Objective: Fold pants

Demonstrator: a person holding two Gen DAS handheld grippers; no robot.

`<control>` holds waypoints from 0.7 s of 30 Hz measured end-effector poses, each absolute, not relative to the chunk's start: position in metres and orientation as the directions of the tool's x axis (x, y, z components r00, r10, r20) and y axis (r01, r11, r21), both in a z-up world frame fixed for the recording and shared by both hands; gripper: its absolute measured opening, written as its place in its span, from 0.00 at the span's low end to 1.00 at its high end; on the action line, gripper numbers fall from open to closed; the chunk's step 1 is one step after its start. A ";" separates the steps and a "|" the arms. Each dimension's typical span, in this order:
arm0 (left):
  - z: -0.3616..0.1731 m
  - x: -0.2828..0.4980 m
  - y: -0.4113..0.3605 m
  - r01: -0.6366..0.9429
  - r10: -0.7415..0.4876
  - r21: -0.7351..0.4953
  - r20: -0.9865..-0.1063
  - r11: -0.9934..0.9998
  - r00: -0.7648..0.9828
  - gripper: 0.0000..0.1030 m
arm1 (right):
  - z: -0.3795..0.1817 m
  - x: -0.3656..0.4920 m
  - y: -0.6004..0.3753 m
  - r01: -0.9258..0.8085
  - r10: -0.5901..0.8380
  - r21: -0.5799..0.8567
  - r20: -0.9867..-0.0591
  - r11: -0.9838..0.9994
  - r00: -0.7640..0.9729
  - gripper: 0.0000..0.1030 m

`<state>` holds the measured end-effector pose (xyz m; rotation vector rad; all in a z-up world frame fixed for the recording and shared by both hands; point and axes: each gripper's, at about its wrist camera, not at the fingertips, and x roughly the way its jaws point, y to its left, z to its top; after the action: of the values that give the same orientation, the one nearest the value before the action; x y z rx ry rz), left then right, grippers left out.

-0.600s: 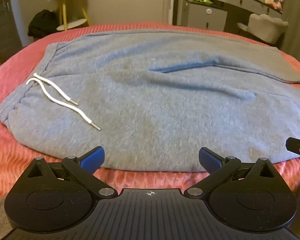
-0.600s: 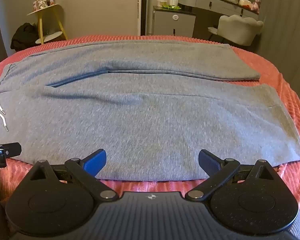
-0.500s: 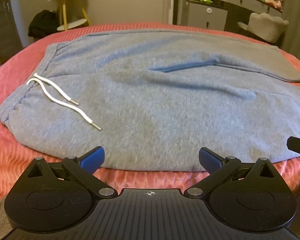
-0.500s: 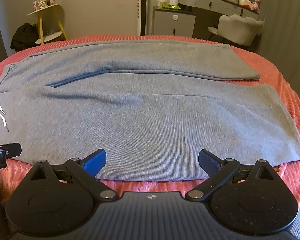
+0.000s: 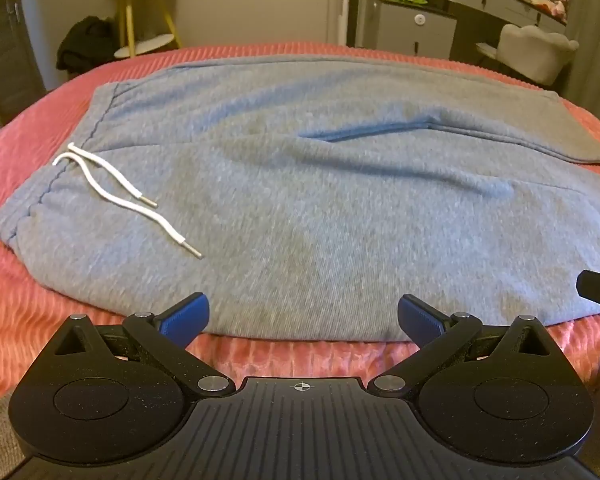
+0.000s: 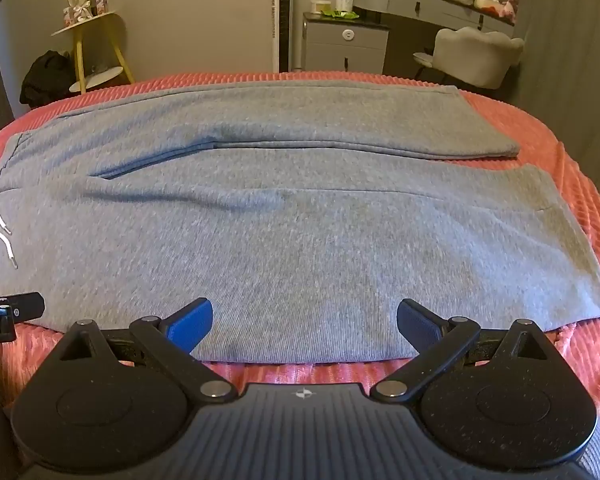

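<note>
Pants lying sideways, just ahead of both grippers

The pants (image 5: 320, 208) are stretching left to right; the left gripper (image 5: 303, 316) and right gripper (image 6: 304, 318) are hanging wide open, holding nothing, at the near edge.

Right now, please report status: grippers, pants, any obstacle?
Left gripper open, right gripper open, both empty. Pants flat on bed, unfolded. Drawstring loose on top; nothing else in the way.

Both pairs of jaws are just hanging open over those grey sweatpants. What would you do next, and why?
Probably lower both grippers onto the near edge of the grey sweatpants and close on it. The left gripper and the right gripper both stand open and empty just short of that edge, and the pants lie flat, legs side by side, on the red bedspread, not yet folded.
</note>
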<state>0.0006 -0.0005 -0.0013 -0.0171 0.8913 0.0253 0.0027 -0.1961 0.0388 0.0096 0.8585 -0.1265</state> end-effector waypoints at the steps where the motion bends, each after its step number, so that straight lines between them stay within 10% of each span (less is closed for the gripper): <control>1: -0.001 0.001 0.000 -0.029 0.014 -0.005 -0.778 1.000 0.628 1.00 | 0.039 0.003 -0.196 0.116 -0.108 -0.042 -0.755 0.992 0.646 0.96; 21: -0.004 -0.001 0.002 -0.032 0.013 -0.009 -0.781 0.999 0.625 1.00 | 0.039 0.004 -0.198 0.134 -0.100 -0.015 -0.754 0.991 0.649 0.96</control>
<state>-0.0013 0.0018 -0.0040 -0.0227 0.8956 0.0259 0.0039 -0.1978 0.0386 0.0431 0.8544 -0.1330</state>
